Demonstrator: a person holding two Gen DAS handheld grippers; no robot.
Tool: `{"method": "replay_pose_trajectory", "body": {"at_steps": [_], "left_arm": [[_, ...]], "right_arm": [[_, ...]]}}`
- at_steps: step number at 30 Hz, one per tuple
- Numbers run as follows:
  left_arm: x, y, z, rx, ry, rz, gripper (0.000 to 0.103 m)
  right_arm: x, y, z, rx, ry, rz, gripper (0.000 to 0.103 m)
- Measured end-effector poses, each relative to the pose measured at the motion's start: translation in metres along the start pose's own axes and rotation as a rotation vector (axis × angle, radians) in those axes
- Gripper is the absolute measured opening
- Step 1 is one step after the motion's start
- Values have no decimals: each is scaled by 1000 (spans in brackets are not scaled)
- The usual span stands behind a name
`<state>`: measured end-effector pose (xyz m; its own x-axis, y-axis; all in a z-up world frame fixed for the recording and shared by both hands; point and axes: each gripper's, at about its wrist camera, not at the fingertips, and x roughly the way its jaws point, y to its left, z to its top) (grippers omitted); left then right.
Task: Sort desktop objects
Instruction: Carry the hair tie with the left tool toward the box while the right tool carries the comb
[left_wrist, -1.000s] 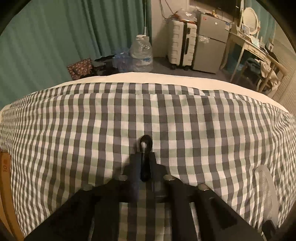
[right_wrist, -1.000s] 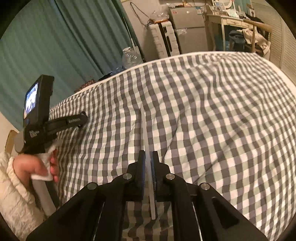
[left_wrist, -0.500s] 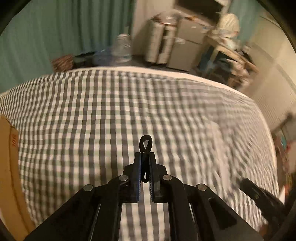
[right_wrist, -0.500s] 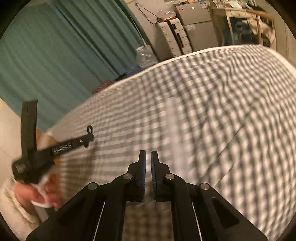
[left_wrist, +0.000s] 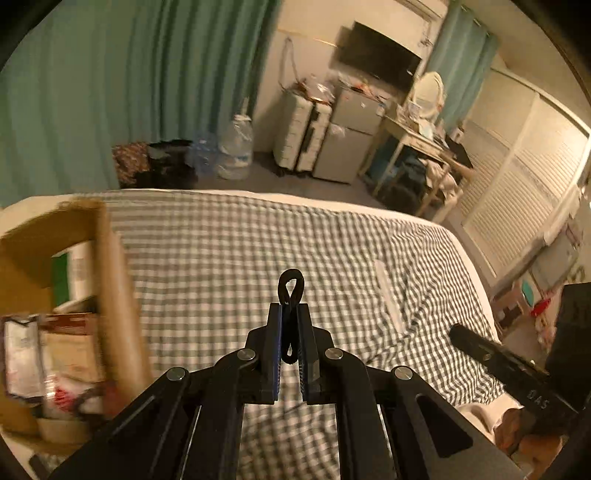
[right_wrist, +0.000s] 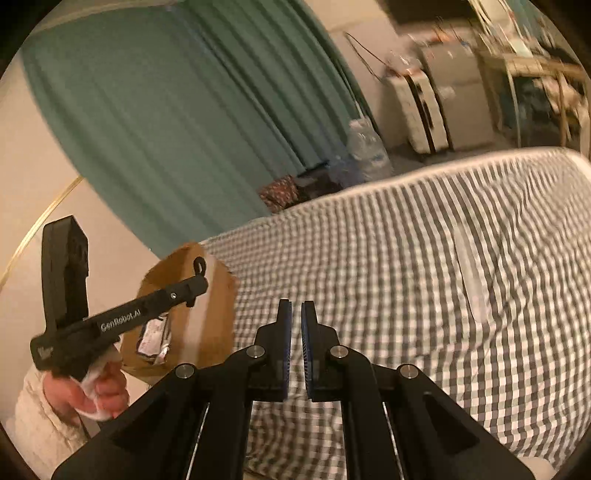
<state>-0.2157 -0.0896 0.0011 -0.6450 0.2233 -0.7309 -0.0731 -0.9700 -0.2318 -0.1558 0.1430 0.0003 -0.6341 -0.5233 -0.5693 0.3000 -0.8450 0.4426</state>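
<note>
My left gripper (left_wrist: 290, 308) is shut on a black looped cord (left_wrist: 291, 287), held in the air above the checked cloth. The loop sticks out past the fingertips. From the right wrist view the left gripper (right_wrist: 197, 278) hangs over a brown cardboard box (right_wrist: 210, 325) at the left edge of the surface. The box (left_wrist: 110, 266) holds packets and cartons. My right gripper (right_wrist: 296, 312) is shut and holds nothing. A clear flat strip (left_wrist: 386, 291) lies on the cloth to the right; it also shows in the right wrist view (right_wrist: 471, 269).
The green-and-grey checked cloth (left_wrist: 221, 251) covers the whole surface. Beyond its far edge are teal curtains (left_wrist: 110, 92), a large water bottle (left_wrist: 236, 151), a suitcase (left_wrist: 303, 136) and a small fridge (left_wrist: 349, 147). A desk stands at the far right.
Both grippers have lifted and swung left. The left gripper carried the black cord over to the cardboard box. The right gripper has let go of the clear strip, which now lies on the cloth.
</note>
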Motion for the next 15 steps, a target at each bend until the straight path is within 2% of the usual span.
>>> {"method": "replay_pose_trajectory", "body": {"at_steps": [3,5,11,15], "left_arm": [[-23,21,-5,-18,-21,25,7],[-28,35,-12,-37,-19,35,7],[-16,49,-36,-74,-2,36,7],[9,35,-38,-76,20,7,7]], "right_arm": [[-13,16,4,-51,-37,-29,5],[-21,12,8,-43,-53,-43,5],[-36,-54,10,29,-71,-165,5],[-17,-119,5,118,-33,-254,6]]}}
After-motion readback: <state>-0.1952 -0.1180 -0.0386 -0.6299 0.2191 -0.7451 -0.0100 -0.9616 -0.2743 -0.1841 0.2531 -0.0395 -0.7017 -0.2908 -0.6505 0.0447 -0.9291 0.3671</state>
